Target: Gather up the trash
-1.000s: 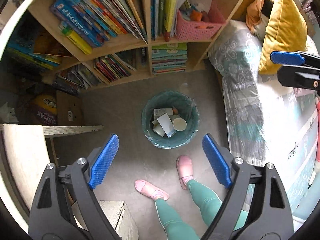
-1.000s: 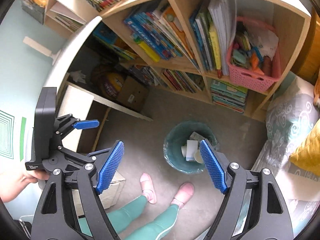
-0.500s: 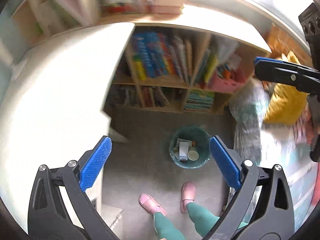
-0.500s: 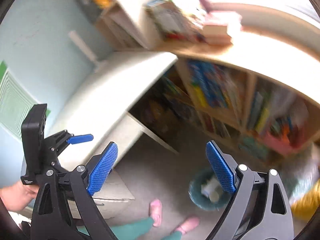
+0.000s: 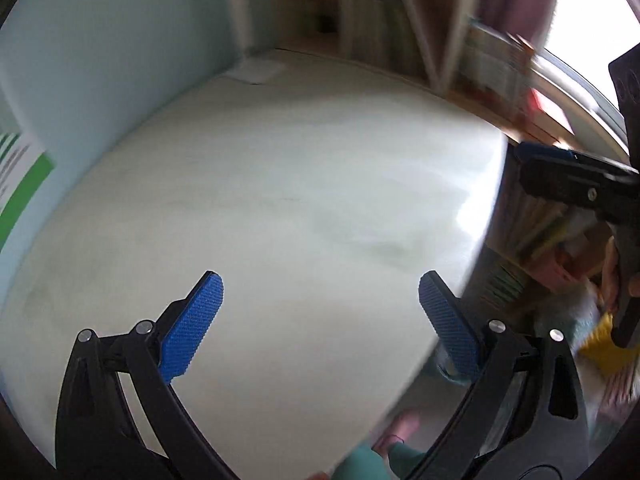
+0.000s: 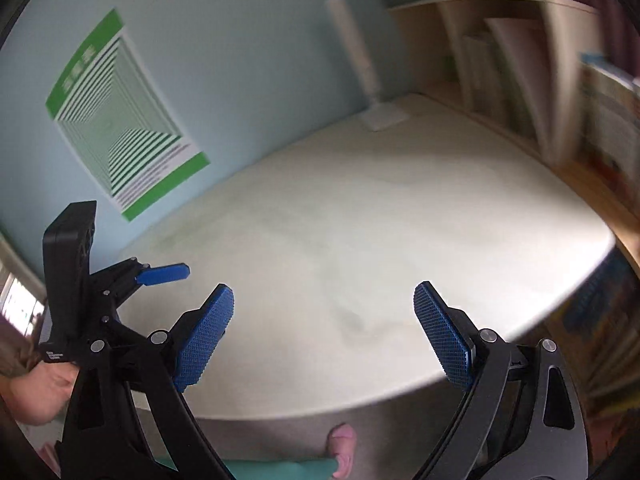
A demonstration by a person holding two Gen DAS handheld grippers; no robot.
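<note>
My left gripper (image 5: pixel 320 320) hangs open over a white desk top (image 5: pixel 280 184), with nothing between its blue pads. My right gripper (image 6: pixel 324 332) is open too, over the same desk (image 6: pixel 360 220), its jaws bare. Each gripper shows in the other's view: the right one (image 5: pixel 576 184) at the right edge, the left one (image 6: pixel 104 280) at the left with a hand (image 6: pixel 44 392) around its grip. A sliver of teal (image 5: pixel 442 368) behind the left gripper's right finger may be the trash bin; blur hides the rest. No piece of trash shows in either view.
A white lamp (image 6: pixel 360 60) stands at the desk's far corner against a pale blue wall with a green striped poster (image 6: pixel 120 112). Bookshelves (image 6: pixel 560 80) run along the right. A person's pink slipper (image 6: pixel 344 440) and green legs (image 5: pixel 360 460) are at the desk's near edge.
Both views have swung up from the floor and the teal bin of trash to the white desk top. Both pairs of jaws stand a little wider than a second ago.
</note>
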